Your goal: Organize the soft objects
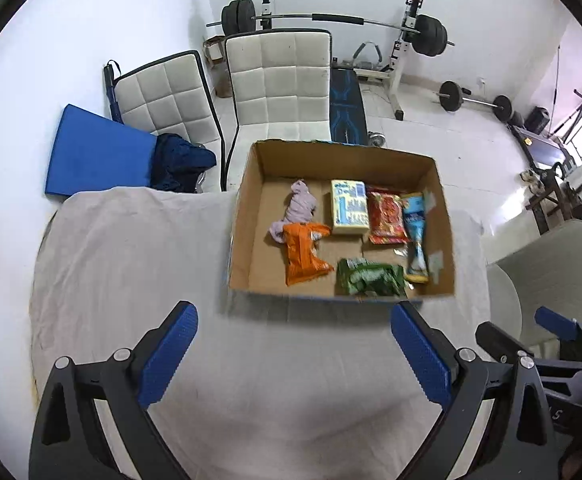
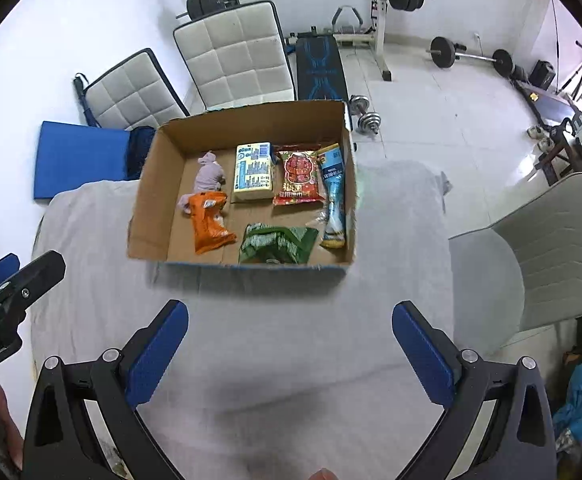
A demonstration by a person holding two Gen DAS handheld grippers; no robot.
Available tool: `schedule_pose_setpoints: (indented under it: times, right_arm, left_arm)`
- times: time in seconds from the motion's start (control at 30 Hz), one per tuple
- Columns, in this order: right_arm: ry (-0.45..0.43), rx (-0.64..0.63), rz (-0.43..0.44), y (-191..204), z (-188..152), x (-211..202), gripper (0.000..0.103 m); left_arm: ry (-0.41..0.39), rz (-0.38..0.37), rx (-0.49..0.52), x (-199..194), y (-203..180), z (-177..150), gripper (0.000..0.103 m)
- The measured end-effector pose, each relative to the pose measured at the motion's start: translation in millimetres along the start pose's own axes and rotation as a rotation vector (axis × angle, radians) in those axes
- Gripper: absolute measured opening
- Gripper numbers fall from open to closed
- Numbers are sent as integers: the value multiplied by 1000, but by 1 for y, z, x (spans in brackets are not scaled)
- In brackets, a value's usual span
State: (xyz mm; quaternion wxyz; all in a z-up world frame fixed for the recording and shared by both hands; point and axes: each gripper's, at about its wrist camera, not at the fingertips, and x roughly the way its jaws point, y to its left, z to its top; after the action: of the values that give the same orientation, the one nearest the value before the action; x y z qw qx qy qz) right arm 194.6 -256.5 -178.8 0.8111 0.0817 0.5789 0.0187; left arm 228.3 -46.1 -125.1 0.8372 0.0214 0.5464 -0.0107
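An open cardboard box (image 1: 243,216) (image 2: 151,184) sits on the grey-clothed table. Inside lie a lilac cloth (image 1: 301,206) (image 2: 209,176), an orange pouch (image 1: 303,254) (image 2: 211,222), a pale yellow tissue pack (image 1: 349,208) (image 2: 253,172), a red snack bag (image 1: 387,216) (image 2: 299,178), a blue packet (image 1: 417,232) (image 2: 333,196) and a green packet (image 1: 371,278) (image 2: 277,244). My left gripper (image 1: 293,354) is open and empty, held above the cloth in front of the box. My right gripper (image 2: 289,350) is open and empty, also short of the box.
The grey table cloth (image 1: 131,280) (image 2: 391,240) covers the table. White padded chairs (image 1: 279,80) (image 2: 235,56) stand behind the box, another chair (image 2: 551,248) at the right. A blue mat (image 1: 99,152), barbell rack (image 1: 407,24) and dumbbell (image 2: 365,118) are beyond.
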Motion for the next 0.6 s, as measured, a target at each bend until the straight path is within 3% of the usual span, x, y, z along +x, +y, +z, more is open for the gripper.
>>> schedule_pose_setpoints:
  times: [0.37, 0.6]
  right_arm:
    - [-94, -31, 55, -1, -58, -109, 103]
    - [-108, -65, 88, 8, -88, -153, 103]
  left_arm:
    - [-83, -21, -49, -89, 6, -41, 99]
    - [-132, 9, -41, -132, 8, -58, 99]
